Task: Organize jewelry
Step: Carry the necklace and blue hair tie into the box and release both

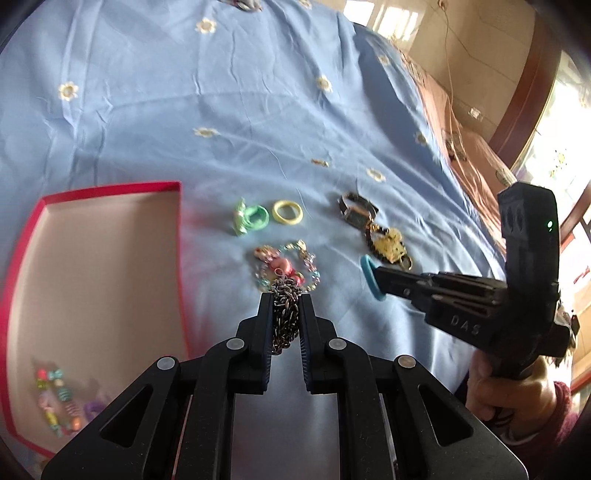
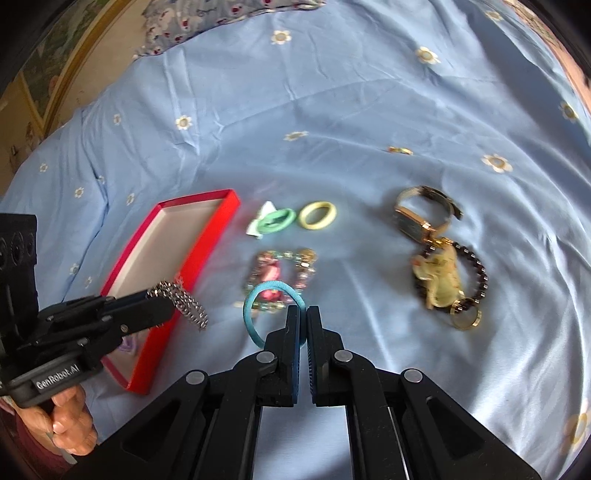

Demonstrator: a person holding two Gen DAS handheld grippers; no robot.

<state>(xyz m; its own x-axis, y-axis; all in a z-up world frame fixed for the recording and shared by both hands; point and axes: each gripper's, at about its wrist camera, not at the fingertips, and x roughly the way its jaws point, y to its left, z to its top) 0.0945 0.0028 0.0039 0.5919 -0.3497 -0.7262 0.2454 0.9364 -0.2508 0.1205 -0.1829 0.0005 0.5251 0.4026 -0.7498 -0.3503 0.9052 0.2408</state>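
Note:
My left gripper (image 1: 285, 297) is shut on a dark metal chain bracelet (image 1: 285, 314), held above the blue sheet; it also shows in the right wrist view (image 2: 181, 301) beside the red box (image 2: 221, 221). My right gripper (image 2: 303, 310) is shut on a blue hair tie (image 2: 258, 306), also visible in the left wrist view (image 1: 371, 277). On the sheet lie a green hair tie (image 2: 275, 219), a yellow ring (image 2: 317, 215), a colourful bead bracelet (image 2: 280, 275), a watch (image 2: 417, 218) and a dark bead bracelet with a gold charm (image 2: 443, 280).
The red box (image 1: 22, 236) with a pale inside lies at the left and holds a colourful bead bracelet (image 1: 55, 398). A gold ring (image 2: 467, 319) lies by the charm. A patterned pillow (image 2: 221, 14) is at the far edge of the bed.

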